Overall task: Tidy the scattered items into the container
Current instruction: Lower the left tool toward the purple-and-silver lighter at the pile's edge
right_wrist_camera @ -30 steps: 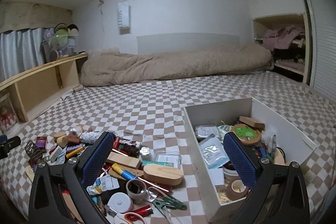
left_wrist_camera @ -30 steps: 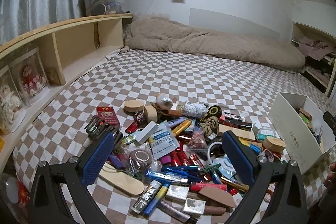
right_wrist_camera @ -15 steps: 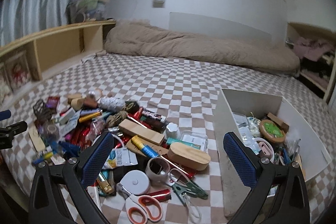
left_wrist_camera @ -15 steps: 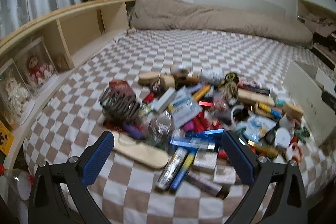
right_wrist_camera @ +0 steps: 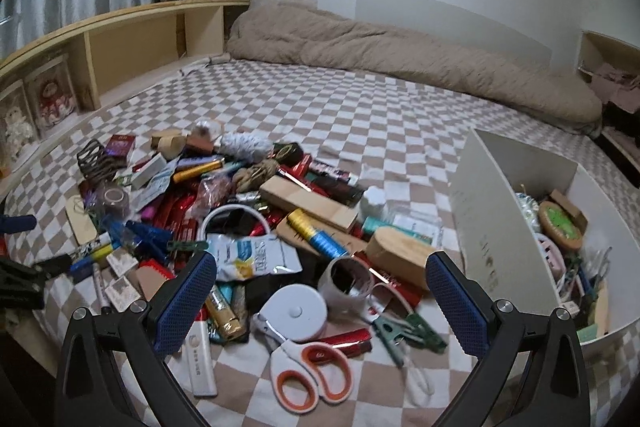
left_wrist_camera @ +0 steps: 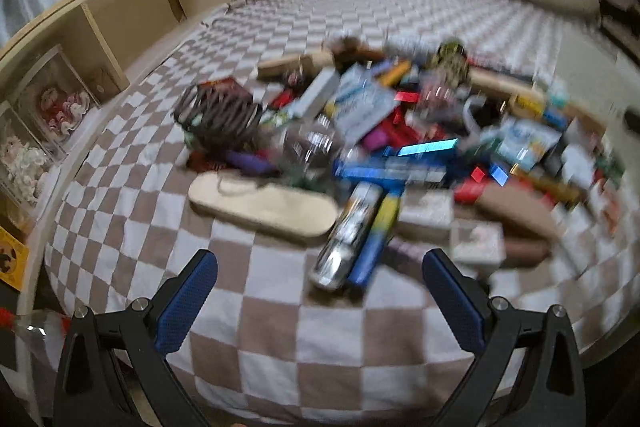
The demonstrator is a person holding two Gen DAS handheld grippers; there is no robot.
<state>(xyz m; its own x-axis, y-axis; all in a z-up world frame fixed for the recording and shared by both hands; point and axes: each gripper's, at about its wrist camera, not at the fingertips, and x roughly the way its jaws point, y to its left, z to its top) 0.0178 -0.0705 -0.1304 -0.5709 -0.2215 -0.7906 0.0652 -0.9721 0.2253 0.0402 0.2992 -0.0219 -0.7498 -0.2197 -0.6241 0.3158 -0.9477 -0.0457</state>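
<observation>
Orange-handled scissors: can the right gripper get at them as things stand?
Probably yes. The scissors lie flat on top at the pile's near edge, just ahead of the open right gripper, nothing over them. A white round case touches the blade end, so it may get nudged.

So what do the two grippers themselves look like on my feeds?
They look the same. The left gripper and right gripper each have two black, angular plastic arms with triangular cutouts, silver bolt heads at the joints, and blue fingers with a fine dotted, grippy texture. No cables, markings, or sleeves are visible.
</observation>
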